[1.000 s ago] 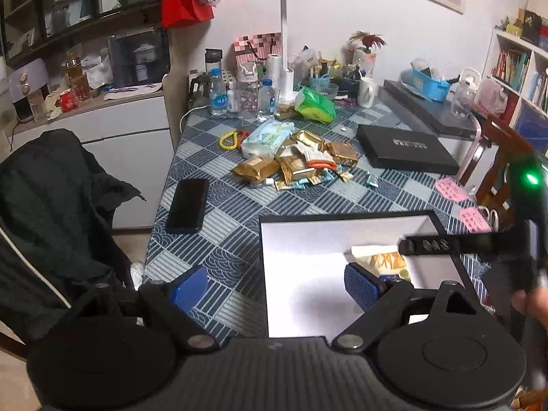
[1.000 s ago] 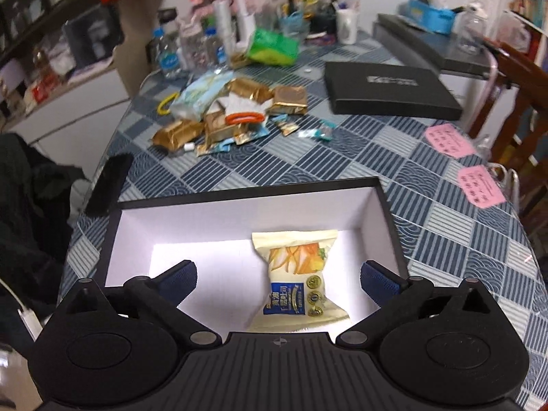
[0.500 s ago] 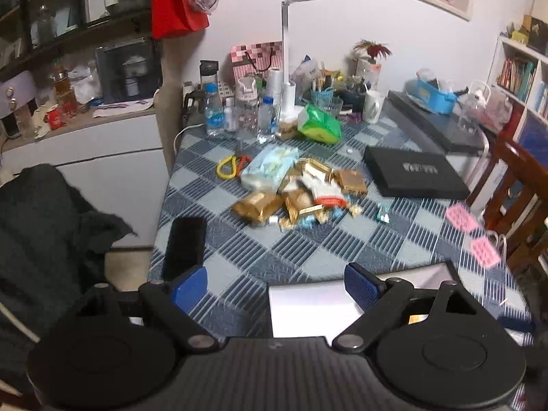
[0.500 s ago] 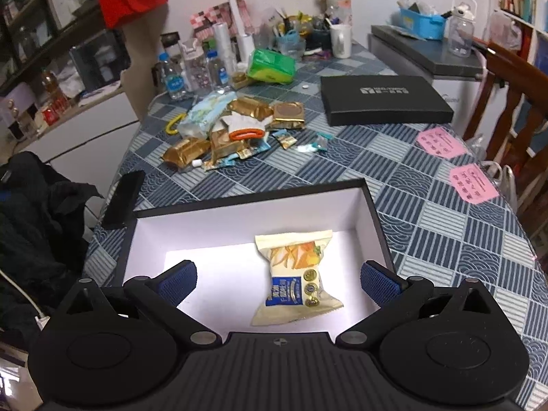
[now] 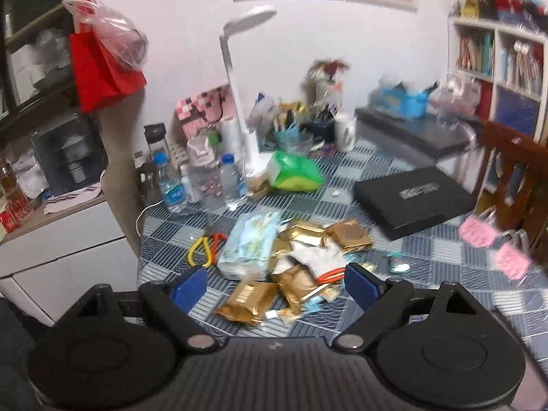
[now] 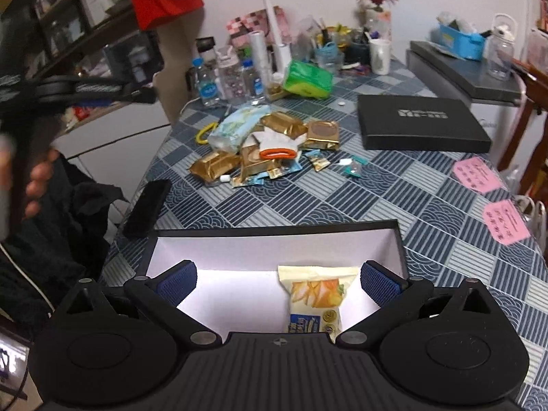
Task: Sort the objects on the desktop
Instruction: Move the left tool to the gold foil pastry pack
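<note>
A pile of gold snack packets point(image 5: 301, 274) with a pale blue tissue pack point(image 5: 250, 243) lies mid-table; the pile also shows in the right wrist view point(image 6: 270, 150). My left gripper point(image 5: 274, 286) is open and empty, just short of the pile. My right gripper point(image 6: 277, 281) is open and empty above a black box with a white inside point(image 6: 239, 253). A yellow snack bag point(image 6: 315, 296) lies in that box. The left gripper shows from the side in the right wrist view point(image 6: 85, 92).
A black box lid point(image 5: 414, 198) lies at the right. A black phone point(image 6: 147, 202) lies near the left table edge. Water bottles point(image 5: 195, 178), a green pack point(image 5: 294, 171), a white lamp point(image 5: 239, 85) and cups crowd the far edge. Pink notes point(image 6: 489, 198) lie right.
My left gripper has moved forward from over the white box to the snack pile. My right gripper has drawn back and up a little from the snack bag in the box.
</note>
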